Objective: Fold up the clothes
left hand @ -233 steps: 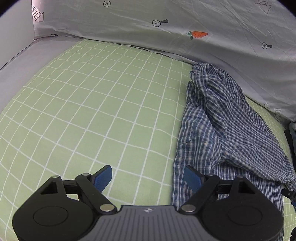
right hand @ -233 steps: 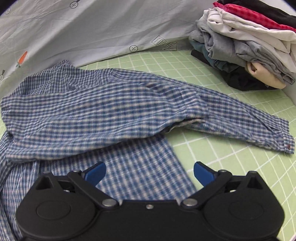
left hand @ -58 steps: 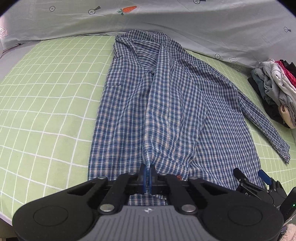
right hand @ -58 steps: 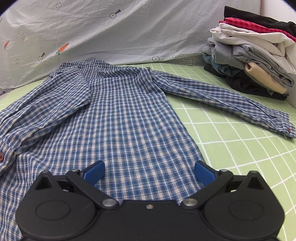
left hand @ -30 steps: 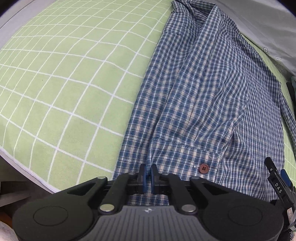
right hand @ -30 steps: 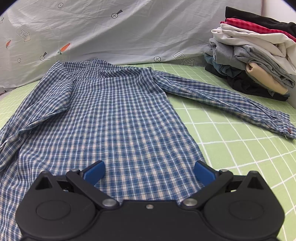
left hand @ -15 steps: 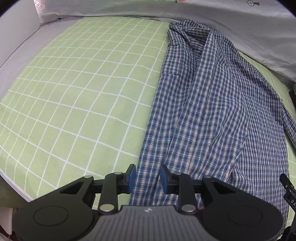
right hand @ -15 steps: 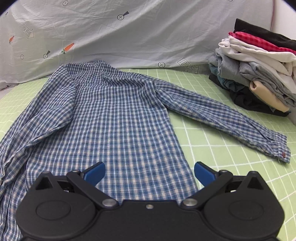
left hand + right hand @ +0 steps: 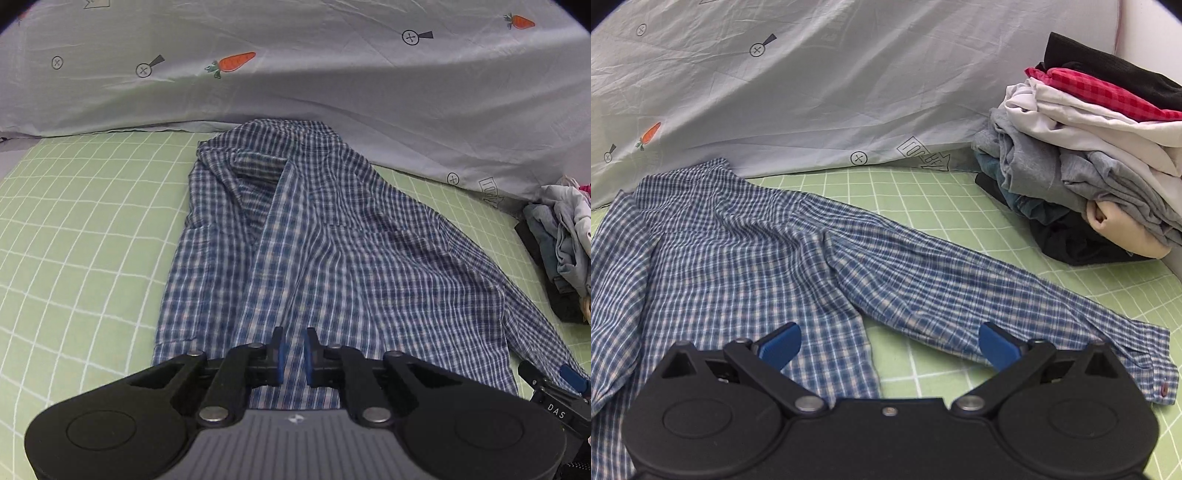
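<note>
A blue checked shirt (image 9: 332,251) lies flat on the green gridded bed cover (image 9: 74,221), collar toward the far side, its left side folded in over the body. My left gripper (image 9: 293,356) hovers over the shirt's lower middle; its jaws are closing to a narrow gap, with nothing pinched between them. In the right wrist view the shirt (image 9: 720,258) stretches its right sleeve (image 9: 960,288) out toward the cuff (image 9: 1156,373). My right gripper (image 9: 888,341) stands wide open above that sleeve and holds nothing.
A pile of folded clothes (image 9: 1089,166) sits at the far right of the bed. A grey sheet with carrot prints (image 9: 295,74) rises behind the shirt. Bare green cover lies left of the shirt. The right gripper's tip (image 9: 554,380) shows low right in the left wrist view.
My left gripper let go of the sleeve cuff, opened briefly, moved forward over the shirt and narrowed again. My right gripper swung right, from the shirt's body to the outstretched sleeve.
</note>
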